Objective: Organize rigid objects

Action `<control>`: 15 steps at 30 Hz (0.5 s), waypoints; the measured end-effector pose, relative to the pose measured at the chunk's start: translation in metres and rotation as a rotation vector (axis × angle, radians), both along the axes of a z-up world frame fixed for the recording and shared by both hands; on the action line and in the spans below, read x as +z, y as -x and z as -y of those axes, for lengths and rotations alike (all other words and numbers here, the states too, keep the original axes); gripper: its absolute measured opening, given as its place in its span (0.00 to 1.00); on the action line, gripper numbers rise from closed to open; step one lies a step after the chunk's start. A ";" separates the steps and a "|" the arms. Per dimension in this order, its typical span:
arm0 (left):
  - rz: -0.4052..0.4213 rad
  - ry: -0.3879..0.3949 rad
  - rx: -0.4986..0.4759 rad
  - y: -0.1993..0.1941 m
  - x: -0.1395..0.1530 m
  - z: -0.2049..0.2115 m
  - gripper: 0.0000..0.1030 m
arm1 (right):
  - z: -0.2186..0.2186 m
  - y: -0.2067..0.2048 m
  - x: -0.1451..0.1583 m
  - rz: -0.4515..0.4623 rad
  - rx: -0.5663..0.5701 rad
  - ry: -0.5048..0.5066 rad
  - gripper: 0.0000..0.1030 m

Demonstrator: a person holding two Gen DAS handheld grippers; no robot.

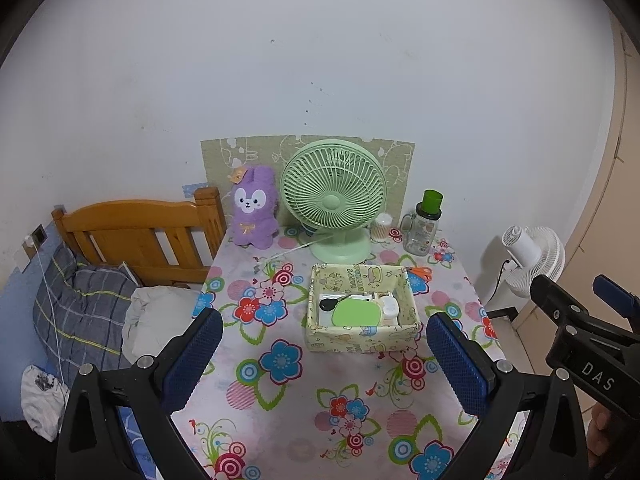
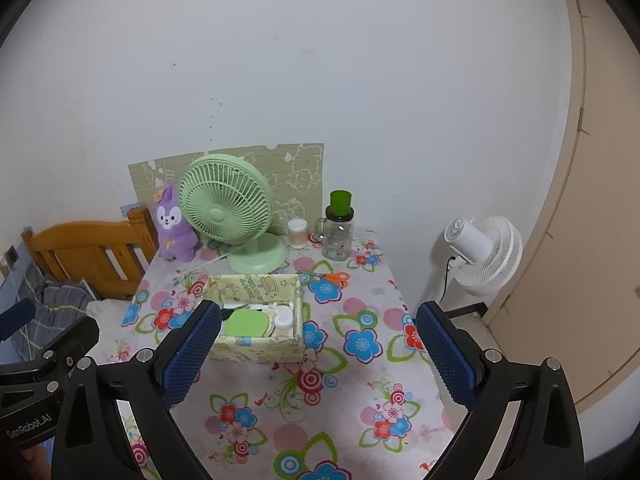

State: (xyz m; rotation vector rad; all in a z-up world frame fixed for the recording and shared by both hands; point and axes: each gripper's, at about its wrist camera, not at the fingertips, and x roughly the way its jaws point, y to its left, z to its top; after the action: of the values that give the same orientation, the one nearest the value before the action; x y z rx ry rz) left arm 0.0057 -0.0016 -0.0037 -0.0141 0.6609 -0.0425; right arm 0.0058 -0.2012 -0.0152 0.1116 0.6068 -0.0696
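A pale yellow patterned box (image 1: 362, 338) (image 2: 258, 350) sits mid-table on the floral cloth (image 1: 296, 400). Inside lie a green oval mirror (image 1: 356, 314) (image 2: 246, 325), a black key-like item (image 1: 330, 304) and white cases (image 1: 390, 306). Orange scissors (image 1: 420, 272) (image 2: 336, 278) lie on the cloth behind the box's right corner. My left gripper (image 1: 324, 360) is open and empty, held above the table in front of the box. My right gripper (image 2: 318, 354) is open and empty, just right of the box; it also shows at the left wrist view's right edge (image 1: 580, 312).
At the table's back stand a green desk fan (image 1: 334, 200), a purple plush rabbit (image 1: 256, 208), a cotton-swab jar (image 1: 380, 227) and a glass jar with a green cup (image 1: 424, 224). A wooden bed (image 1: 132, 236) is left; a white floor fan (image 2: 486, 256) and door are right.
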 end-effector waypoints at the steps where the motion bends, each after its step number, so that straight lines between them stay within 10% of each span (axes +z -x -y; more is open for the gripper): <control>1: -0.001 0.002 0.001 0.000 0.000 0.000 1.00 | 0.000 0.000 0.000 -0.001 -0.001 0.001 0.98; 15: -0.005 -0.003 0.015 -0.005 0.000 0.003 1.00 | 0.001 -0.005 -0.001 -0.002 -0.008 -0.004 0.99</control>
State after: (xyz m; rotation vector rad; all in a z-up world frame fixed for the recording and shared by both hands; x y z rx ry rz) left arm 0.0103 -0.0042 -0.0034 -0.0162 0.6656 -0.0268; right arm 0.0111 -0.2026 -0.0167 0.1175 0.6086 -0.0763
